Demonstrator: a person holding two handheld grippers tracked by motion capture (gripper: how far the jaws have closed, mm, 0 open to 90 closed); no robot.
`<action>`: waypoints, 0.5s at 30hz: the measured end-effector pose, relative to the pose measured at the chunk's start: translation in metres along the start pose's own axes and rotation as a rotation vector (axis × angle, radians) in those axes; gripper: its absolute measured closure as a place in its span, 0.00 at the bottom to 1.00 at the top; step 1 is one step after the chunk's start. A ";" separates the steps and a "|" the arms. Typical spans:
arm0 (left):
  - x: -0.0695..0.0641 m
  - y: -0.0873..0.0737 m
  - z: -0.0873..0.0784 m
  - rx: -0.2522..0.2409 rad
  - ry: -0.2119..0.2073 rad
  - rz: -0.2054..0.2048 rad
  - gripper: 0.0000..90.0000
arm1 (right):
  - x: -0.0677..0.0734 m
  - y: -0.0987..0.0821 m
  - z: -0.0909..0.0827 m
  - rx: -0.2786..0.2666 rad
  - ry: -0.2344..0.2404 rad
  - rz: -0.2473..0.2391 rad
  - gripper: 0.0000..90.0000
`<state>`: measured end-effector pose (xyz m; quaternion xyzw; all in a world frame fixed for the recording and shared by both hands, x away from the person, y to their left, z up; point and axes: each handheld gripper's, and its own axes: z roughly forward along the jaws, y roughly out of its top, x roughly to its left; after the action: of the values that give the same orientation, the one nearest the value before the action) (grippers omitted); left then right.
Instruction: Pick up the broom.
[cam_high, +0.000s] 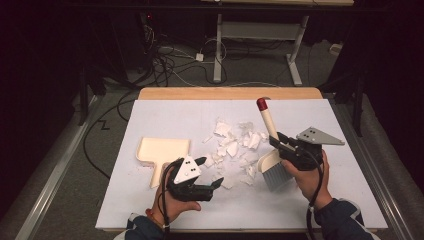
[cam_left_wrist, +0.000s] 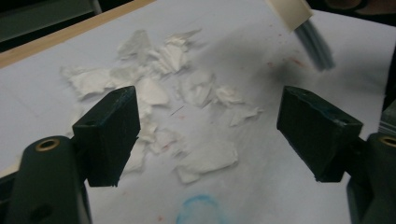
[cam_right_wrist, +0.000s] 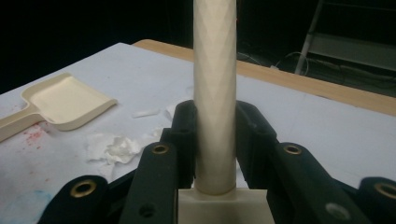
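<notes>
Two tools are in play, and only one is loaded: the right gripper (cam_high: 286, 150) has its jaws clamped on the cream handle of a small brush (cam_high: 272, 150), gripping low on the handle just above the brush head, as the right gripper view shows with the handle (cam_right_wrist: 214, 93) rising straight up between the jaws. In the high view the brush's long axis slants up and away from the gripper, red tip (cam_high: 262, 104) farthest off, grey bristles (cam_high: 276, 177) hanging below the jaws and close to the white sheet on the table (cam_high: 150, 93). The scraps of torn paper (cam_high: 232, 147) lie just to the left of those bristles, spread toward the left gripper (cam_high: 207, 175), so any sweep would have to run leftward from the brush. The left gripper stands wide and empty; its own view looks between the parted jaws straight onto the paper scraps (cam_left_wrist: 187, 102), with the bristles (cam_left_wrist: 315, 44) at the far upper right. The dustpan (cam_high: 162, 152) lies flat just beyond and left of the left gripper, its handle pointing back toward the person, its open mouth toward the far edge. That hand is clearly the nearer one to the dustpan, and I judge it would need to take the handle and turn the mouth toward the scraps.
</notes>
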<state>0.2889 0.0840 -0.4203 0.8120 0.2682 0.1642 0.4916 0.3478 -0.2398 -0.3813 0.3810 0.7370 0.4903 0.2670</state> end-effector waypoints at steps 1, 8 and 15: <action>-0.003 0.003 0.004 0.001 -0.008 0.002 0.23 | 0.004 0.000 0.002 -0.007 0.007 -0.009 0.80; -0.030 0.020 0.032 0.018 -0.066 0.023 0.23 | 0.034 0.002 0.001 -0.056 0.046 -0.051 0.80; -0.043 0.031 0.053 -0.003 -0.089 -0.010 0.24 | 0.051 0.000 -0.001 -0.084 0.076 -0.091 0.80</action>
<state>0.2908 0.0091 -0.4176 0.8166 0.2497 0.1259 0.5050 0.3182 -0.1988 -0.3817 0.3166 0.7418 0.5224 0.2767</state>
